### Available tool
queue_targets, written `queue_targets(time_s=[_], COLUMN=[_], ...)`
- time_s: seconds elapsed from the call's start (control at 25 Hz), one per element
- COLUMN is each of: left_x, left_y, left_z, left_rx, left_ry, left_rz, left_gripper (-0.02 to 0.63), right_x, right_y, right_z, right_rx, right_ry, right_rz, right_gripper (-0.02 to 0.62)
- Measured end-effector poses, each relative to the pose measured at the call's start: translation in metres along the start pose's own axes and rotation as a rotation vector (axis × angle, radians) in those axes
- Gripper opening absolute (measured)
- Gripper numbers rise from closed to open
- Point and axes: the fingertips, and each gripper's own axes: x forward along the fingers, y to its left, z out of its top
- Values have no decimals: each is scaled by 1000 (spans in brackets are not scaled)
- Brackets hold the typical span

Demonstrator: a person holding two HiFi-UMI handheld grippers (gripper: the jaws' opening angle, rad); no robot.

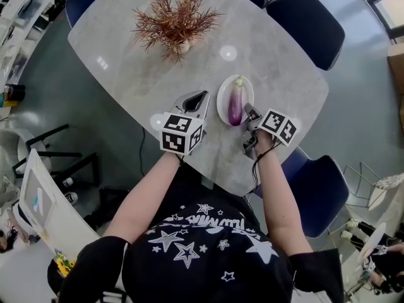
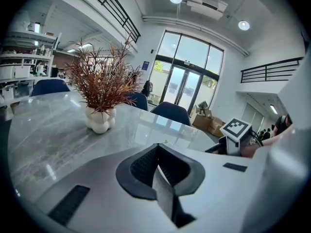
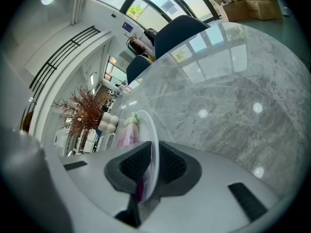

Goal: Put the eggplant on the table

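Note:
A purple eggplant point(image 1: 235, 103) with a green stem lies on a small white plate point(image 1: 222, 100) on the grey marble table point(image 1: 271, 74). My right gripper point(image 1: 248, 111) is at the plate's near right rim and shut on it. In the right gripper view the plate point(image 3: 151, 130) runs edge-on between the pads of that gripper point(image 3: 148, 166), with the eggplant point(image 3: 127, 132) just beyond on the left. My left gripper point(image 1: 201, 97) sits just left of the plate, shut and empty. In its own view the left gripper point(image 2: 158, 166) points over bare table.
A dried reddish plant point(image 1: 173, 21) in a white vase point(image 2: 99, 120) stands at the far side of the table. Dark blue chairs point(image 1: 308, 24) surround the table, one point(image 1: 319, 191) at my right. The table's near edge lies just under both grippers.

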Motion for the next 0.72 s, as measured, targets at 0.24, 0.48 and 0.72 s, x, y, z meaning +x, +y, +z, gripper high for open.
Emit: queue_targets(time_s=[0.24, 0.48, 0.72], left_x=[-2, -6, -11], left_y=[-8, -14, -24], left_z=[5, 4, 8], left_rx=[3, 5, 12], left_ry=[-12, -18, -33], left_rz=[-3, 11, 26], left_gripper=[8, 8, 8], right_x=[-5, -14, -32], right_y=[-4, -7, -4], right_z=[2, 3, 10], right_rx=[-16, -73, -202], right_ry=[8, 15, -26], right_rz=[-9, -27, -40], right_gripper=[32, 32, 32])
